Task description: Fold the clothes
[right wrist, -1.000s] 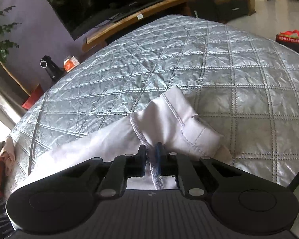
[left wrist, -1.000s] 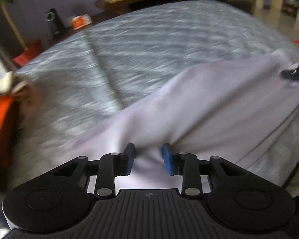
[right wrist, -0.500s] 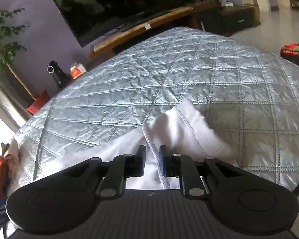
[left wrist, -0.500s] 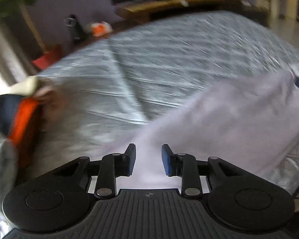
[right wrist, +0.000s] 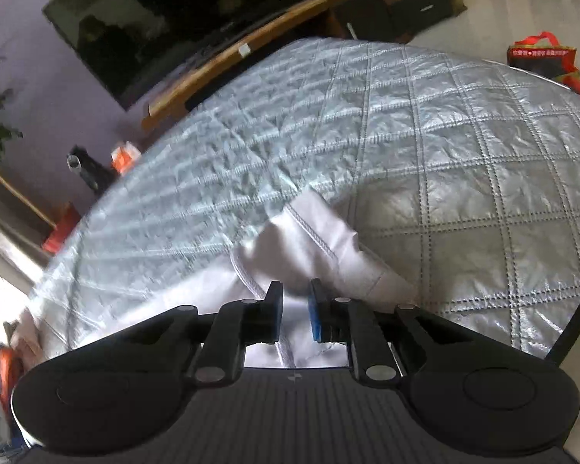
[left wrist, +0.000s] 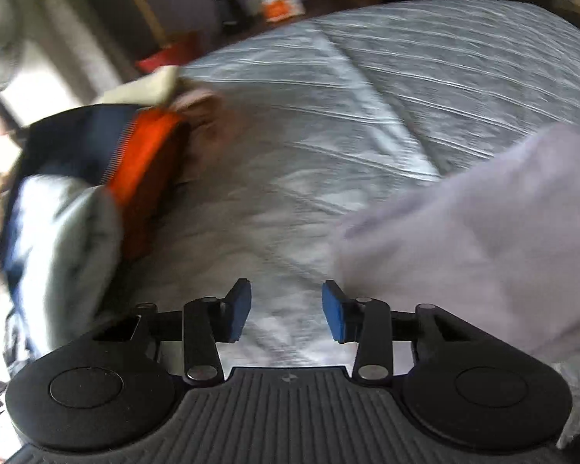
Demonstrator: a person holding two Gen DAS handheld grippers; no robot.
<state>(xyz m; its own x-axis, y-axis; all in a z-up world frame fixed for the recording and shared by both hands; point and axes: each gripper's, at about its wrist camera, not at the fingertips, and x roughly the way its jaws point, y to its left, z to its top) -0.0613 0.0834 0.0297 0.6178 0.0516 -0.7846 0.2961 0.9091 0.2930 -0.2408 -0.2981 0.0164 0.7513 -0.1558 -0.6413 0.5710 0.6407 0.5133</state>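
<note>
So over on the far left there's a blurry heap of other clothes (left wrist: 96, 201), navy, orange and grey-white, sitting at the edge of the bed (left wrist: 425, 89) with its silver quilted cover. The left gripper (left wrist: 286, 311) hangs over bare quilt with its fingers (left wrist: 239, 309) opening up, nothing between them at all. The white garment (left wrist: 483, 239) is just to its right, bunched up on the cover and not touching those blue pads. Moving right, the right gripper (right wrist: 294, 311) has its fingers (right wrist: 275, 315) a little apart with a stitched hem of the white garment (right wrist: 313, 232) running between them; it doesn't look pinched, the pads seem slightly off the fabric. Back behind the bed there's a TV (right wrist: 181, 19) over a wooden console, and a red bag (right wrist: 545, 60) on the floor far right.
</note>
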